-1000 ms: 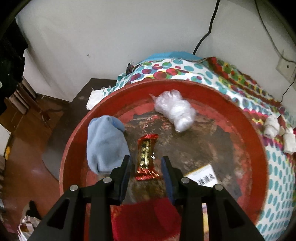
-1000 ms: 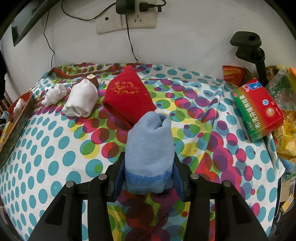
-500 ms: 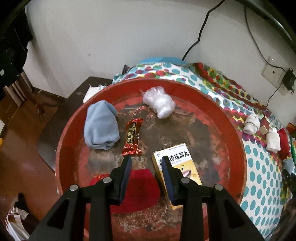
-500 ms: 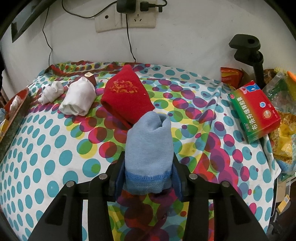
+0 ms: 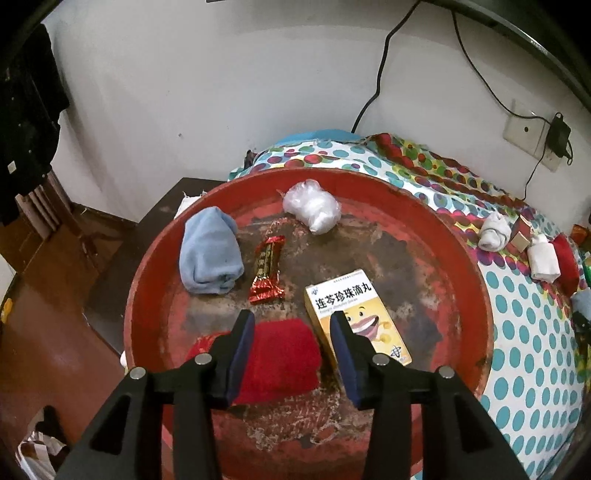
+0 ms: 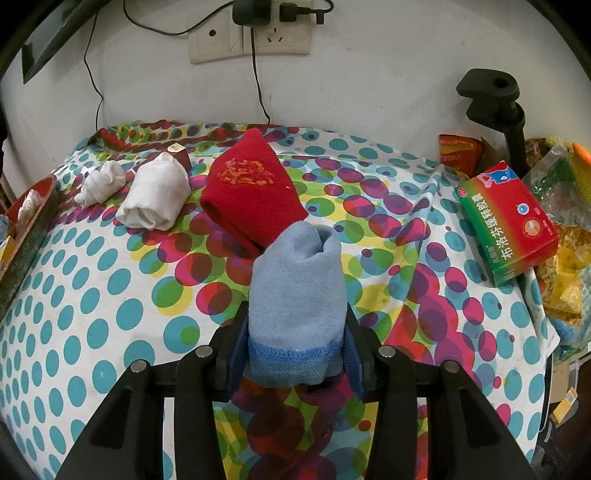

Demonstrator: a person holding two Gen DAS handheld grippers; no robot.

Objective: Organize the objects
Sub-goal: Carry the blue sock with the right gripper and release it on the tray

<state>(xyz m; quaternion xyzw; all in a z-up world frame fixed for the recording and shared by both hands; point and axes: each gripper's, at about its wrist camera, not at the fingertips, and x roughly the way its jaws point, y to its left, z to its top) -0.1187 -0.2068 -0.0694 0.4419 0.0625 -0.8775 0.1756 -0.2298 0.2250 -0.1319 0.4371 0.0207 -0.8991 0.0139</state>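
In the left wrist view a round red tray point(image 5: 476, 295) holds a rolled light-blue sock point(image 5: 208, 254), a red snack wrapper point(image 5: 267, 269), a clear plastic bag point(image 5: 312, 205), a yellow medicine box point(image 5: 356, 314) and a red sock point(image 5: 282, 354). My left gripper point(image 5: 291, 321) is open and empty above the red sock. In the right wrist view my right gripper point(image 6: 295, 321) is shut on a rolled light-blue sock point(image 6: 297, 291), above the dotted cloth. A red sock point(image 6: 251, 192) and two white sock rolls point(image 6: 155, 195) lie beyond it.
A green and red medicine box point(image 6: 508, 221) and snack bags point(image 6: 460, 153) sit at the table's right. A black clamp stand point(image 6: 495, 107) rises at the back right. Wall sockets with cables point(image 6: 251, 33) are behind. The tray's edge point(image 6: 29, 229) shows at the left.
My left gripper has pulled back and up from the tray, so the medicine box and red sock have come into view. The right gripper holds the blue sock nearly still.
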